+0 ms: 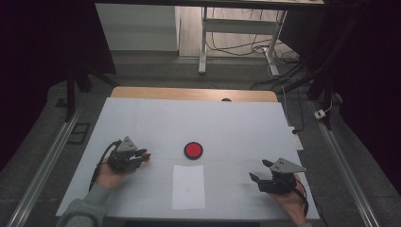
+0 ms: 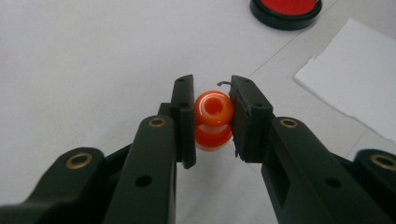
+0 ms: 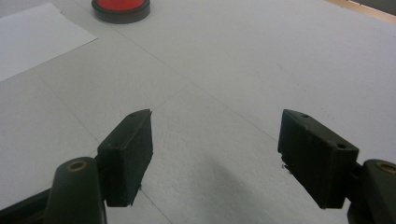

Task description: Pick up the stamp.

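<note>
A glossy orange piece (image 2: 213, 119), shaped like two stacked rounded rings with a hole on top, is clamped between the jaws of my left gripper (image 2: 212, 116), which is shut on it. In the high view the left gripper (image 1: 144, 156) sits at the table's left with the orange piece (image 1: 147, 159) at its tips. A red disc with a black rim (image 1: 193, 150) lies mid-table, and its edge shows as the red disc (image 2: 286, 10) and the red disc (image 3: 121, 8). A white paper sheet (image 1: 188, 186) lies in front of it. My right gripper (image 3: 215, 154) stands open over bare table, as does the right gripper (image 1: 260, 172).
The white tabletop (image 1: 236, 127) has a wooden far edge (image 1: 194, 93). Beyond it stand a desk frame (image 1: 236, 33) and cables on the floor. Metal rails (image 1: 42, 165) run along both sides of the table.
</note>
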{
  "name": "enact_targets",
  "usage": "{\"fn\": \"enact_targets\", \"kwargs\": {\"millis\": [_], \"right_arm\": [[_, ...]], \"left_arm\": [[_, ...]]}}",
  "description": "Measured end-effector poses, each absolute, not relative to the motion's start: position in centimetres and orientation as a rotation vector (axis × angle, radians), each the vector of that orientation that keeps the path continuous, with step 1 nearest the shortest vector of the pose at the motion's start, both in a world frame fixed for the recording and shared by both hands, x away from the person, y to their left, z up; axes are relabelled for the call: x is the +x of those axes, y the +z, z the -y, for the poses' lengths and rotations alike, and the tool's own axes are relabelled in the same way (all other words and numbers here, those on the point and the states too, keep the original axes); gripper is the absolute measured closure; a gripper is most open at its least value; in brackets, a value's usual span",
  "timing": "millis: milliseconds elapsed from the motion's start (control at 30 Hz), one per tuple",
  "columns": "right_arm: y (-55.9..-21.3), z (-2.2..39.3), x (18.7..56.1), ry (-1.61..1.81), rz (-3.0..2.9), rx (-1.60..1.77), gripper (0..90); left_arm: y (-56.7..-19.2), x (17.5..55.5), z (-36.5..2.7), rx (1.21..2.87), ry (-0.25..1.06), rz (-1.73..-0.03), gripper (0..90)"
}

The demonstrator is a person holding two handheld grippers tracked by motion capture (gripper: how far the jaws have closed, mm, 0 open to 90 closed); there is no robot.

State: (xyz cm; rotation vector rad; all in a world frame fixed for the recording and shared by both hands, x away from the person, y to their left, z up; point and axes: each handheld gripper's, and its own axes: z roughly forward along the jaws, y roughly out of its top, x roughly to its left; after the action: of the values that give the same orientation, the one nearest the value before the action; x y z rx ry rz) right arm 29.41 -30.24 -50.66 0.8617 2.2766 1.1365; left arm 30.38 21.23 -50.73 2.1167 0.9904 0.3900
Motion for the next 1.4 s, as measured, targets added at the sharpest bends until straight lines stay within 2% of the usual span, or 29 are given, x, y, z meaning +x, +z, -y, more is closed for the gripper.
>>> {"fn": "enact_targets", "kwargs": {"millis": [467, 1400], "right_arm": [[-50.6, 29.6, 29.5, 1.147, -2.271, 0.838, 26.0], [-50.5, 29.2, 29.6, 1.150, -2.265, 0.829, 27.2]], "left_arm": [[-48.7, 29.7, -21.0, 2.018, 0.346, -0.925, 71.6], [-46.0, 29.9, -17.2, 2.005, 0.260, -0.761, 71.6]]}}
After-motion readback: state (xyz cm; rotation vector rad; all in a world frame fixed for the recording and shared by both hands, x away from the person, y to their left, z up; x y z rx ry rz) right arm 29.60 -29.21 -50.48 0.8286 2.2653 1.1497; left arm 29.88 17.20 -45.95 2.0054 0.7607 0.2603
